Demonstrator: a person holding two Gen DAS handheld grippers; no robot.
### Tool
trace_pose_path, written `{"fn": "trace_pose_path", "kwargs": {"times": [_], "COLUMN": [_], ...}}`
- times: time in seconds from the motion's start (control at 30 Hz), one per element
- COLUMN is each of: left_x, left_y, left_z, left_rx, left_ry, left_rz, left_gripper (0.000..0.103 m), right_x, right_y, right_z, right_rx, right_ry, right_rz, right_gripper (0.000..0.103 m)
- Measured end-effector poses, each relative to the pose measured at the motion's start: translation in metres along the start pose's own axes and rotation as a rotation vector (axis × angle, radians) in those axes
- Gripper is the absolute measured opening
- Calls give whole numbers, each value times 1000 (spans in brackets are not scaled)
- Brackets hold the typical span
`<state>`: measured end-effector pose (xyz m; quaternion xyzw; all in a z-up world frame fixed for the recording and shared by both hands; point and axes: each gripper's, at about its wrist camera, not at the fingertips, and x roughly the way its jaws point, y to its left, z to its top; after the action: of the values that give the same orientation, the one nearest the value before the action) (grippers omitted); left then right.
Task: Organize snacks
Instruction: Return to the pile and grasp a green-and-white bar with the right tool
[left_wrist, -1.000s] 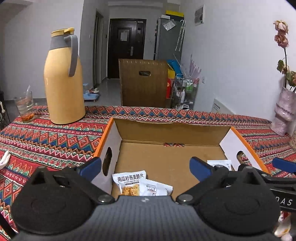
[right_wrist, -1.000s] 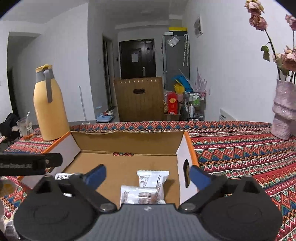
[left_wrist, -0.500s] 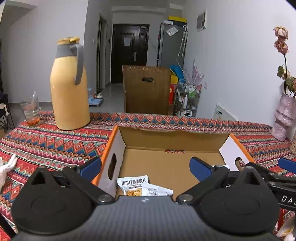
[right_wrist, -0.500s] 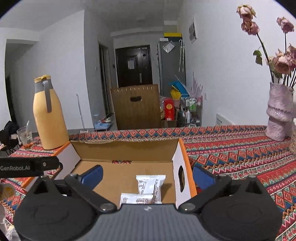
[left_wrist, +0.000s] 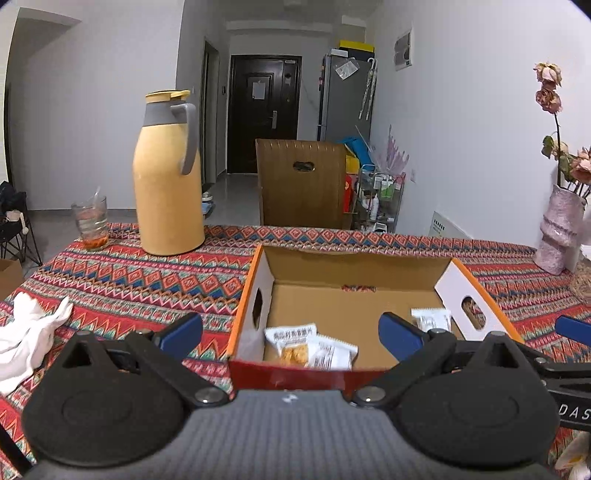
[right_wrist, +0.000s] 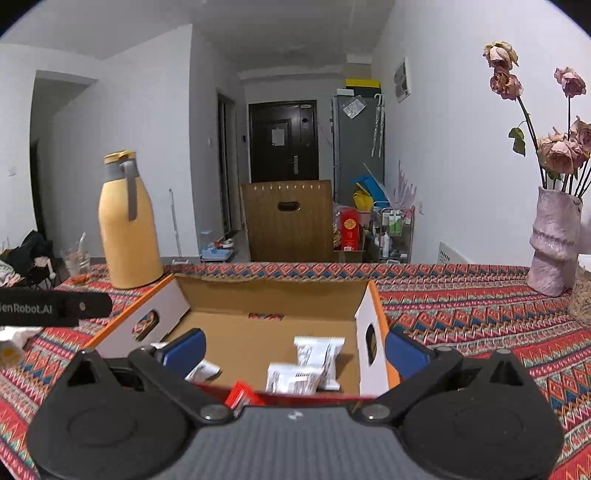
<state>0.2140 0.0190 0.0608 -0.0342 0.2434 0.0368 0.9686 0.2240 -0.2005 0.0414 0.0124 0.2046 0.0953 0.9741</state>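
Note:
An open cardboard box (left_wrist: 354, 266) with orange edges stands on the patterned tablecloth; it also shows in the right wrist view (right_wrist: 273, 295). Inside lie several snack packets: a white packet with an orange picture (left_wrist: 290, 338), a white one beside it (left_wrist: 332, 354), and white packets at the right side (right_wrist: 319, 354). My left gripper (left_wrist: 290, 332) is open and empty, just in front of the box's near left part. My right gripper (right_wrist: 295, 349) is open and empty, in front of the box's near right part. A small red packet edge (right_wrist: 240, 395) shows at the box front.
A yellow thermos (left_wrist: 168, 177) and a glass (left_wrist: 90, 223) stand at the back left. A white cloth (left_wrist: 29, 332) lies at the left. A pink vase (right_wrist: 552, 240) with dried roses stands at the right. A brown chair back (left_wrist: 303, 182) is behind the table.
Both grippers have drawn back and up from the box, so its red front wall now shows. Both stay open and empty.

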Motion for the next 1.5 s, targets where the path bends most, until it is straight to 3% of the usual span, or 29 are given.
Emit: {"fn": "trace_pose_path", "kwargs": {"times": [0.4, 0.6, 0.67, 0.77, 0.97, 1.17, 1.5], "left_x": [-40, -50, -52, -54, -57, -59, -57], "left_y": [28, 44, 49, 57, 66, 70, 67], "left_z": [-53, -73, -77, -82, -88, -91, -95], "left_rx": [-1, -10, -16, -22, -36, -44, -49], "left_ry": [60, 88, 94, 103, 108, 110, 132], "left_rz": [3, 15, 19, 22, 15, -4, -22], "left_gripper": [103, 103, 103, 103, 103, 103, 103], "right_x": [-39, -47, -47, -44, -39, -30, -38], "right_y": [33, 64, 74, 87, 106, 116, 119], "right_z": [-44, -60, -65, -69, -79, -88, -90], "right_rx": [-63, -121, -141, -168, -217, -267, -279], "right_ry": [59, 97, 112, 146, 188, 219, 187], "right_rz": [57, 112, 133, 168, 189, 149, 119], "right_gripper": [102, 81, 67, 53, 47, 45, 36]}}
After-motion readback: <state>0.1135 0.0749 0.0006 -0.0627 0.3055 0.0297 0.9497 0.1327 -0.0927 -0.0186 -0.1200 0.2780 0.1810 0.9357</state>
